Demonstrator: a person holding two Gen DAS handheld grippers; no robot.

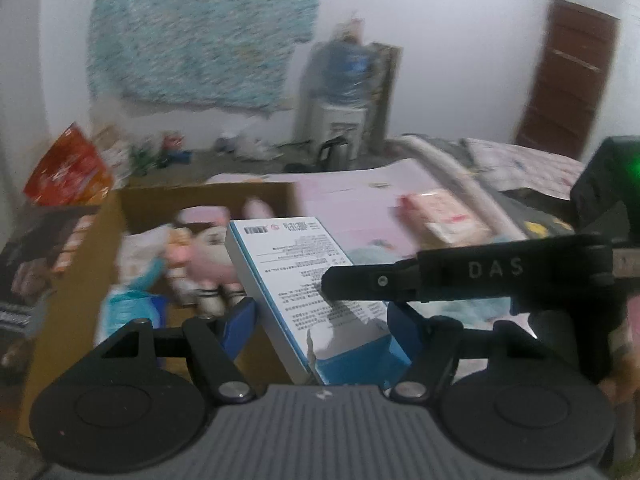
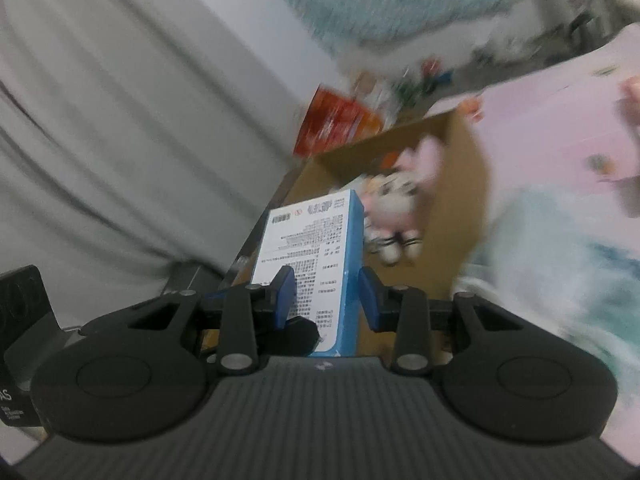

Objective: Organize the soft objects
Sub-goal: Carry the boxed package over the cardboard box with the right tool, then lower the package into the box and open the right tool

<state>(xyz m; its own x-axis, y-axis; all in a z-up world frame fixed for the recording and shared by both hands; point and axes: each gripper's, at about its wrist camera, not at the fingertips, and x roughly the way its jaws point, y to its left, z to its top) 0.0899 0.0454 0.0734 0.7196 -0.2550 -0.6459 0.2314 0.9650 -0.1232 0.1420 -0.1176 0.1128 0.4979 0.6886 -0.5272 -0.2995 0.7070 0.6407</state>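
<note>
My left gripper (image 1: 320, 316) holds a blue-and-white box (image 1: 304, 284) between its blue pads, which press its sides. The box's white face carries dense printed text and a barcode, too blurred to read. My right gripper (image 2: 327, 298) straddles the same box (image 2: 316, 256), its pads spread just off the sides; its black arm reads "DAS" in the left view. Beyond the box, an open cardboard carton (image 1: 80, 264) holds soft toys, among them a pink-and-white plush (image 1: 208, 256). To its right lies a pink sheet (image 1: 352, 200) on a bed. Behind: white wall, patterned teal hanging (image 1: 204, 28), brown door (image 1: 568, 80), grey curtain (image 2: 120, 120).
</note>
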